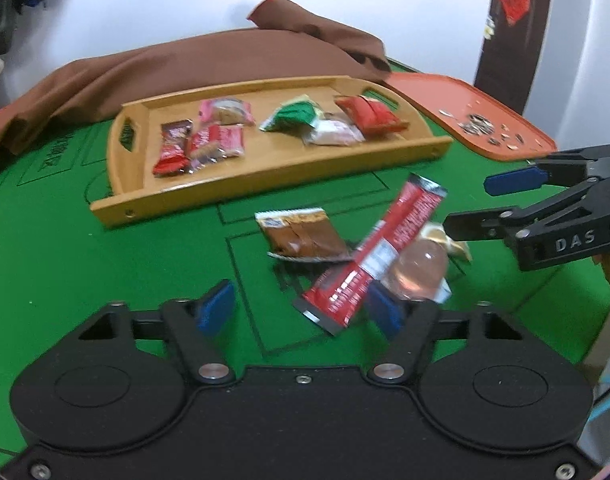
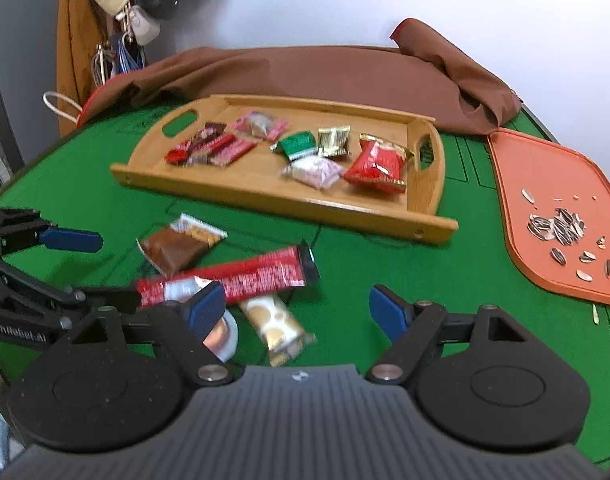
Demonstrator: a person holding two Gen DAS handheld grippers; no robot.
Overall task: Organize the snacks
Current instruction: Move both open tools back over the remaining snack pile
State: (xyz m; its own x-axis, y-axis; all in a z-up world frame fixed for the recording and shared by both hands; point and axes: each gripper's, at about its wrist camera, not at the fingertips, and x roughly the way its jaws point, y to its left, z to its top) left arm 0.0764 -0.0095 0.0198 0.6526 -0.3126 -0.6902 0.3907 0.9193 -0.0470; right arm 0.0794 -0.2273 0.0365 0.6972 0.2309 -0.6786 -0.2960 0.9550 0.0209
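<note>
On the green bench (image 1: 65, 260), the left gripper (image 1: 301, 312) stands apart around the long red snack bar (image 1: 381, 252) (pads not yet pressing), so it should close squarely across the bar's width. Rightward, the right gripper (image 2: 301, 312) hangs open over the biscuit packet (image 2: 275, 322); the wooden tray (image 2: 265, 196) lies beyond.

Print on long red bar (image 2: 241, 278) too blurred to read; clear jelly cup (image 2: 221, 330) beside bar half hidden behind blue pad (image 2: 203, 308); wooden tray (image 1: 265, 184) packets smeared, labels illegible
</note>
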